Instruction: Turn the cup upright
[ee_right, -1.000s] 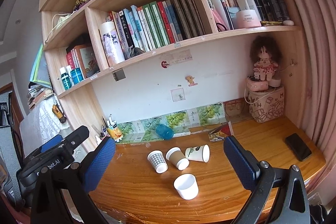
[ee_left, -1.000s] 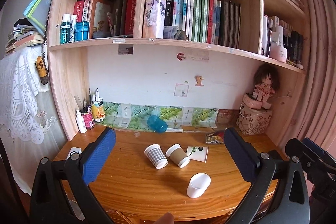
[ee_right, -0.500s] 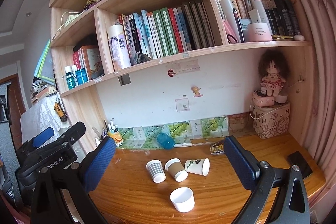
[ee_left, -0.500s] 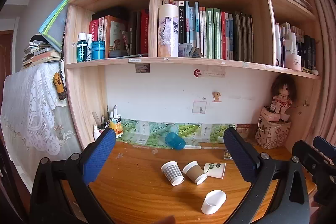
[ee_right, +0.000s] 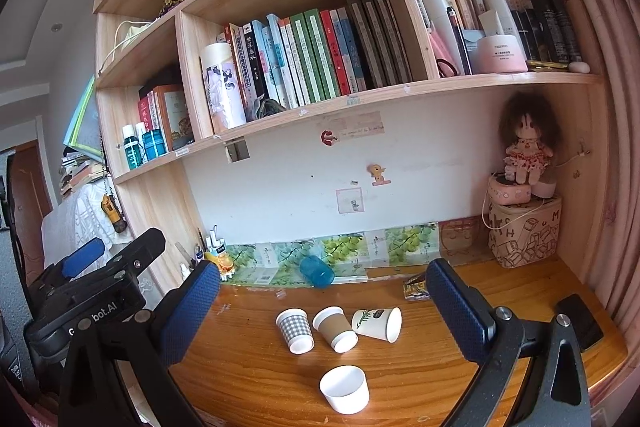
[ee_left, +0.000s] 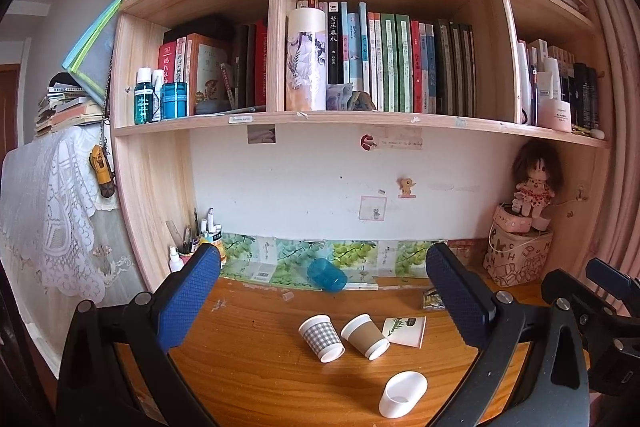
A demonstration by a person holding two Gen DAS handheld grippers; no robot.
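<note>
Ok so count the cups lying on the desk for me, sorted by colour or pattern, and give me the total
Grey checked paper cup: 1
Brown sleeved paper cup: 1
White cup with a leaf print: 1
Plain white cup: 1
Blue plastic cup: 1
Total: 5 cups, all on their sides on the desk.

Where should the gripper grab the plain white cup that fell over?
Probably across the middle of its side wall. The white cup lies tipped on the desk, open mouth toward the cameras, apart from the other cups. Coming from above, fingers straddling its round body, looks easiest.
</note>
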